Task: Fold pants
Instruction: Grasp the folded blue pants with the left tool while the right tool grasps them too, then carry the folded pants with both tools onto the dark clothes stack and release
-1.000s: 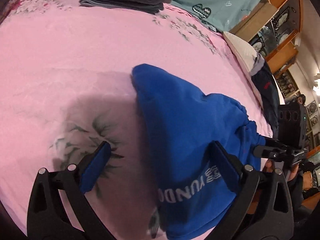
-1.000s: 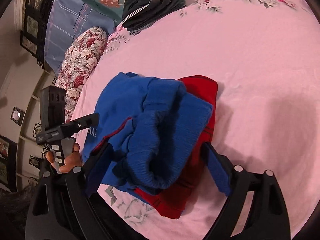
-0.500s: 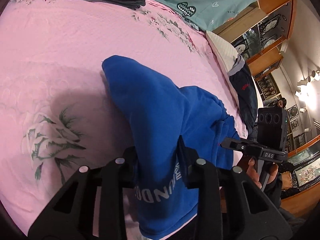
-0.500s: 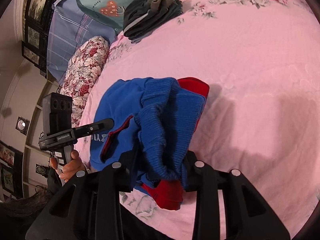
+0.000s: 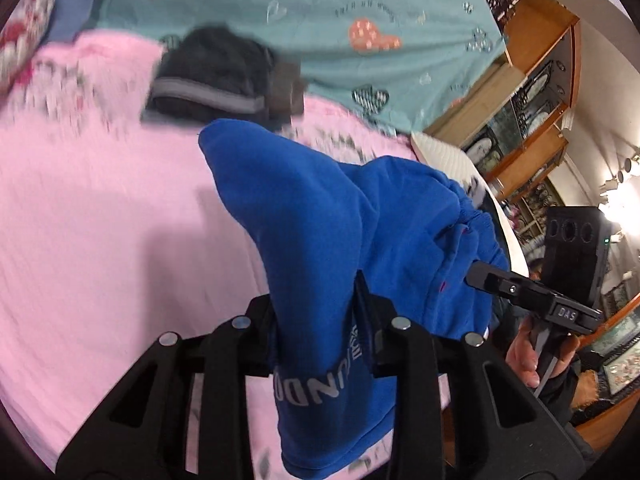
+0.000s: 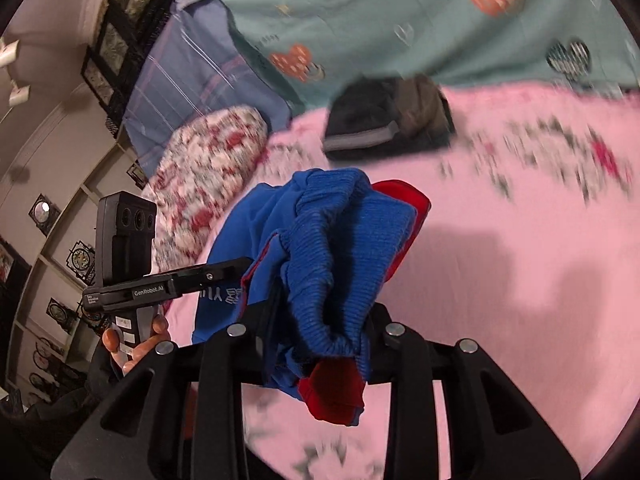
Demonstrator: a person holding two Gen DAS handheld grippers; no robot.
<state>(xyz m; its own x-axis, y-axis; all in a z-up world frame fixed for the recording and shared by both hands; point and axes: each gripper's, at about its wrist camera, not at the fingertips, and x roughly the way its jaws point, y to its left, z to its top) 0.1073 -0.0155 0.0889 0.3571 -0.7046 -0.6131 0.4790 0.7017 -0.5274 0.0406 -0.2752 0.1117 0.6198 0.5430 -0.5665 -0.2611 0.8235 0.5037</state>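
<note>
The folded blue pants (image 5: 320,216) with white lettering and red lining hang lifted above the pink bedspread (image 5: 100,220). My left gripper (image 5: 320,312) is shut on their lettered end. In the right wrist view my right gripper (image 6: 320,328) is shut on the ribbed blue waistband end of the pants (image 6: 340,248), with red fabric showing below. Each gripper shows in the other's view, the right one (image 5: 532,296) and the left one (image 6: 168,284), both hand-held at the bundle's sides.
A stack of folded dark clothes (image 5: 216,76) lies at the far side of the bed, also in the right wrist view (image 6: 384,128). A teal blanket (image 5: 320,12) lies behind it. A floral pillow (image 6: 208,160) is at the left. Wooden cabinets (image 5: 528,92) stand right.
Both grippers closed on the pants' ends from open, then lifted the bundle off the bedspread and moved it toward the stack of dark clothes.
</note>
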